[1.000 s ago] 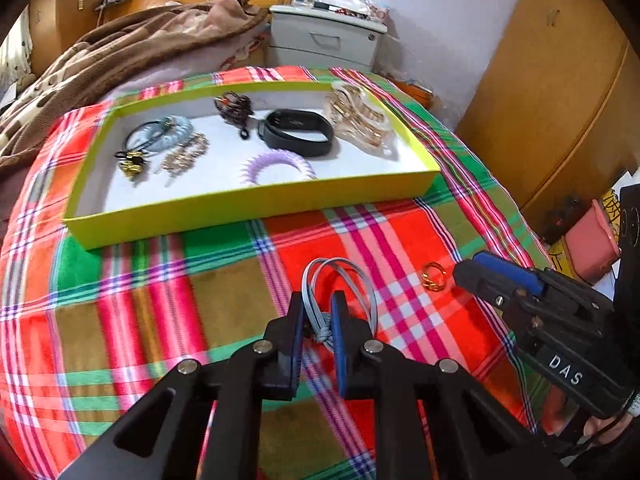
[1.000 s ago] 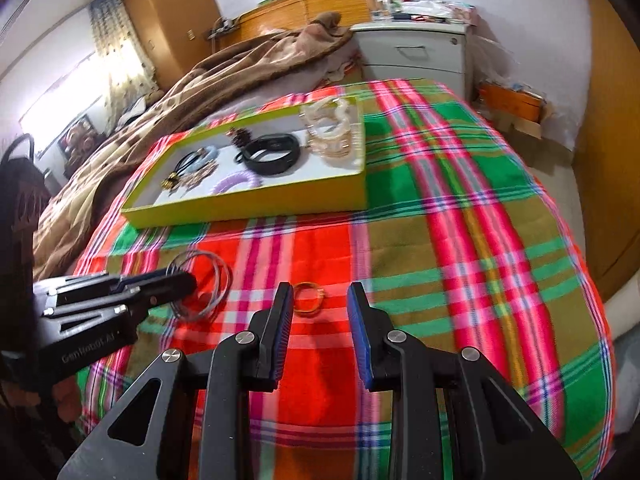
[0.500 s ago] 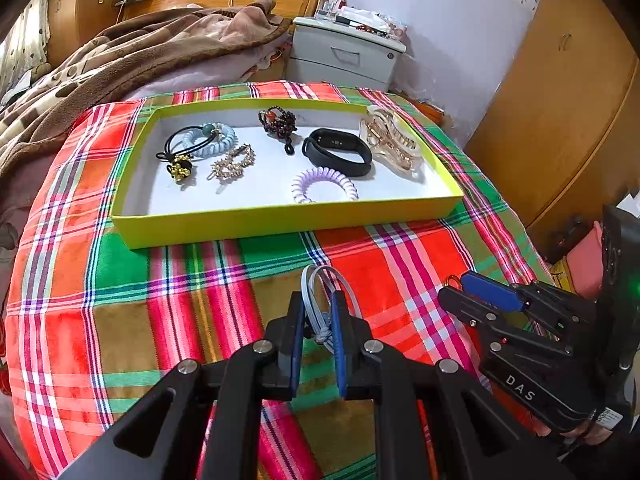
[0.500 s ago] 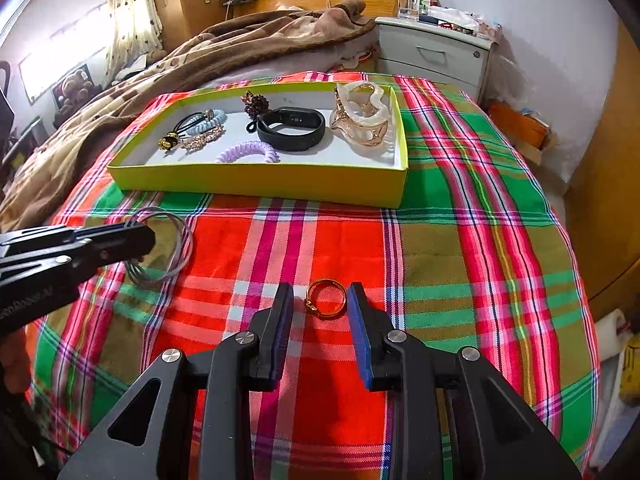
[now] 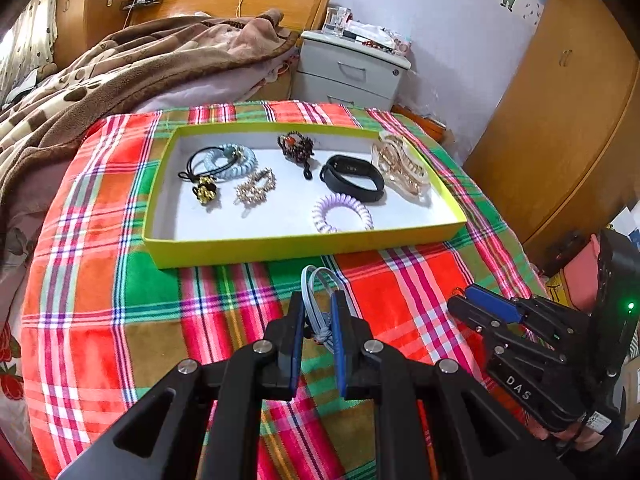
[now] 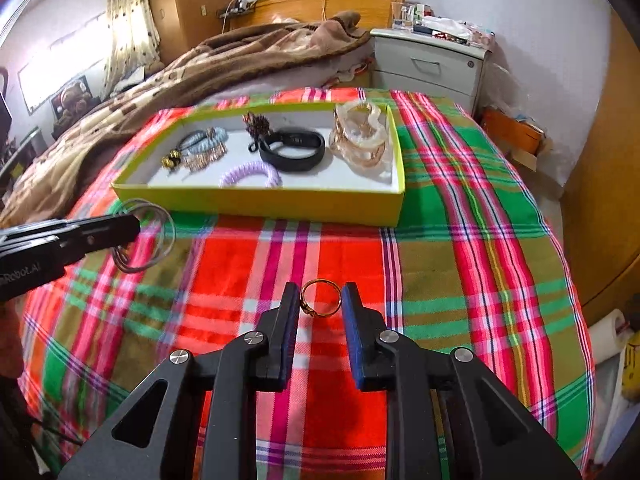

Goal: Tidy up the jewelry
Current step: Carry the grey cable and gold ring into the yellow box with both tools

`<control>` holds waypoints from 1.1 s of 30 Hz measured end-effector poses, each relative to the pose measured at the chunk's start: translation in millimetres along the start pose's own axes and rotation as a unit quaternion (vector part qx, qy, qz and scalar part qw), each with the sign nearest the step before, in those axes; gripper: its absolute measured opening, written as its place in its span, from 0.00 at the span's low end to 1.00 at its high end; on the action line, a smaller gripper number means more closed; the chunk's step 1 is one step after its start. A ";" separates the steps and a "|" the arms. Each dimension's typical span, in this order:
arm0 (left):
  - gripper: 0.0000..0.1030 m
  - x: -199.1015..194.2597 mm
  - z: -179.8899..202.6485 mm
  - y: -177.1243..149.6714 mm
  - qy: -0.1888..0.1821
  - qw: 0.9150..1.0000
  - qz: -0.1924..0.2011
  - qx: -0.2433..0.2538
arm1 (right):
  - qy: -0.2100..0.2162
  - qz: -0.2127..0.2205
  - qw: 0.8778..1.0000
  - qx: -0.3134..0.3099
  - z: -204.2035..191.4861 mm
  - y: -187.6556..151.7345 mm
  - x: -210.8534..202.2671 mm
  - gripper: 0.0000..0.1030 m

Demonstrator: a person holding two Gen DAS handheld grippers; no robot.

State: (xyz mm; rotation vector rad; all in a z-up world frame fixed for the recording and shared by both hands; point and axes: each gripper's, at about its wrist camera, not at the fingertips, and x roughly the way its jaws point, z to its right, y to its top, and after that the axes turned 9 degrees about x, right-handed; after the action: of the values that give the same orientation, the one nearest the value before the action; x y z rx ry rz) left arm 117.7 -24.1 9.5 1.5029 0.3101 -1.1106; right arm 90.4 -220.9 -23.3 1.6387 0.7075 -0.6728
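My left gripper [image 5: 317, 312] is shut on a grey cord bracelet [image 5: 316, 292] and holds it above the plaid bedspread, short of the yellow-green tray [image 5: 280, 246]. The bracelet also shows in the right wrist view [image 6: 146, 240], held by the left gripper [image 6: 134, 228]. My right gripper [image 6: 320, 304] is open, its fingers on either side of a gold ring [image 6: 320, 299] lying on the bedspread. The tray [image 6: 260, 204] holds several hair ties, a black band [image 5: 352, 178] and a clear claw clip [image 5: 400, 168].
A brown blanket [image 5: 120, 68] is piled behind the tray on the left. A grey nightstand [image 5: 352, 68] stands behind the bed and wooden wardrobe doors [image 5: 560, 128] on the right. The bed edge drops off on the right [image 6: 580, 320].
My left gripper has lifted and drawn back with the bracelet. My right gripper has moved forward, so the gold ring now lies between its fingertips.
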 end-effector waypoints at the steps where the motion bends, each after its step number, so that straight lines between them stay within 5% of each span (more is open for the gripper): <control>1: 0.13 -1.5 -1.1 1.3 -0.001 1.000 0.002 -0.001 | 0.004 0.006 1.000 0.002 -0.3 3.9 -3.5 0.22; 13: 0.13 -14.8 -7.9 46.3 0.002 0.999 0.037 0.014 | 0.018 0.039 0.999 0.007 -10.6 53.6 0.7 0.22; 33: 0.13 64.5 -30.2 75.3 -0.012 1.000 -0.027 -0.010 | -0.003 -0.017 1.000 -0.006 -7.0 78.2 68.7 0.22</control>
State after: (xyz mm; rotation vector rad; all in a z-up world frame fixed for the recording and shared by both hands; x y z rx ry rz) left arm 219.3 -43.6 2.9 1.4697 0.3456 -1.1654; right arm 194.7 -219.3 -24.1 1.6164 0.7357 -0.6967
